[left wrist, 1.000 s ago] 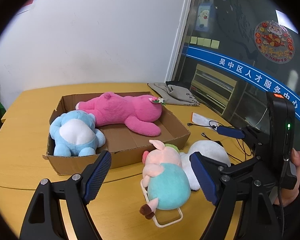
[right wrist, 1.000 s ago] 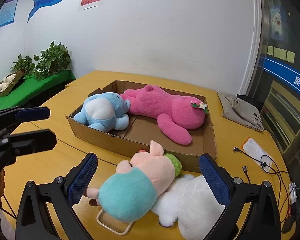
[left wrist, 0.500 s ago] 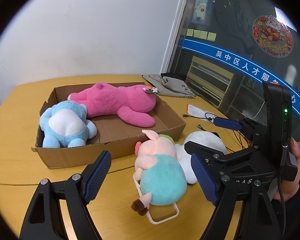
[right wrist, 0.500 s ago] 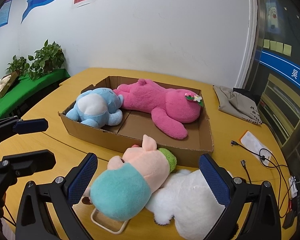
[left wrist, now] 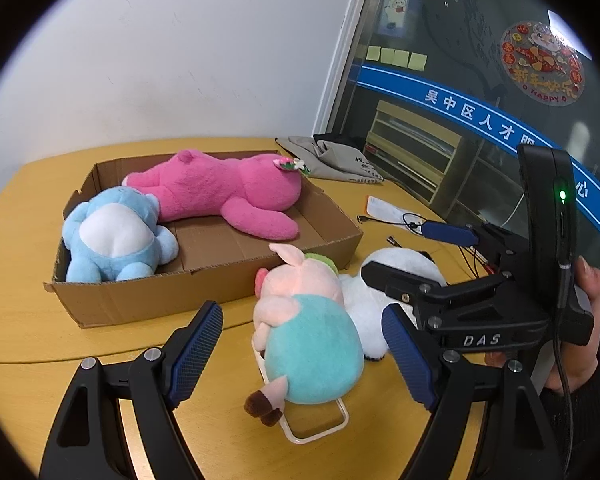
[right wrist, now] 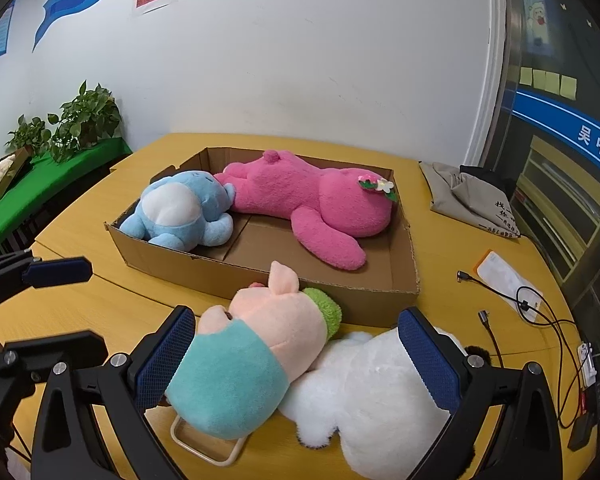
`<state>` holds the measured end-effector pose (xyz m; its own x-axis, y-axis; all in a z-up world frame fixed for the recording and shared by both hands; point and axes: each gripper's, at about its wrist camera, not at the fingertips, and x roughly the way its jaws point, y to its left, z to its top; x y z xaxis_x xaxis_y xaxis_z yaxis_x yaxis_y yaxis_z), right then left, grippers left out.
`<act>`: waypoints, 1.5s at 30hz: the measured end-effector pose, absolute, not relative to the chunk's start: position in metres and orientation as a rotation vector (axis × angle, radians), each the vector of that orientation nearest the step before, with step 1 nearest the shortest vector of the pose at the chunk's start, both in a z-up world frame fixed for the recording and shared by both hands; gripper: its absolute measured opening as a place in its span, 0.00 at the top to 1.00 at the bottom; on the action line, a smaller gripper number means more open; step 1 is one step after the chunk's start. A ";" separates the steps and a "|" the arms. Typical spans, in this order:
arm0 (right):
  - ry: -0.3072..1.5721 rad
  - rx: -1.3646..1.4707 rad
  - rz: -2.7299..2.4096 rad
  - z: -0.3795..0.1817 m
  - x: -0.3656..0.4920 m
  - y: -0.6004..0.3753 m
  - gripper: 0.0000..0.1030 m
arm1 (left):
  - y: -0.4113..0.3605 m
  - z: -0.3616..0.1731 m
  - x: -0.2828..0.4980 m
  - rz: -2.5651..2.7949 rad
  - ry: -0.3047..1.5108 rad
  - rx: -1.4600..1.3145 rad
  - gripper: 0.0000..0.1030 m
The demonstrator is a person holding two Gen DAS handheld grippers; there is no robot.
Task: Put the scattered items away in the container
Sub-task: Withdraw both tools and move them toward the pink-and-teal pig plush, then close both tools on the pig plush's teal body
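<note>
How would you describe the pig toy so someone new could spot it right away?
Find the cardboard box on the yellow table. Just outside its near wall lie two plush toys. The pig plush is the pink one in teal clothes, leaning on the all-white plush.

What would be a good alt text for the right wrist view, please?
The open right gripper straddles a pig plush leaning on a white plush on a yellow table. Behind them, a cardboard box holds a blue plush and a pink plush.
</note>
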<state>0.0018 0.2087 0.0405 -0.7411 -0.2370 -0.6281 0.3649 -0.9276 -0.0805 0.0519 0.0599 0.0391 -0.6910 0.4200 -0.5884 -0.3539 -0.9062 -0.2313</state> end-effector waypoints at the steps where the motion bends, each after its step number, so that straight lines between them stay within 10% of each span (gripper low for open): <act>1: 0.283 0.920 -2.649 0.040 0.001 0.210 0.00 | 0.061 0.038 0.052 2.547 -0.139 -0.927 0.21; 20: 0.250 0.980 -2.621 0.024 -0.014 0.214 0.00 | 0.084 -0.007 0.042 2.455 -0.173 -1.038 0.21; 28: -0.215 1.161 -2.359 -0.001 -0.056 0.229 0.00 | 0.102 -0.033 0.021 2.421 -0.203 -1.125 0.21; 45: -0.156 1.363 -2.334 -0.051 -0.098 0.189 0.18 | 0.076 -0.058 0.007 2.348 -0.351 -1.150 0.21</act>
<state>-0.0980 0.1887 -0.0513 -0.4240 -0.4178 -0.8035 0.3070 -0.9010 0.3065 0.0074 0.0758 -0.0579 -0.5191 0.5384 -0.6638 -0.3206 -0.8426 -0.4328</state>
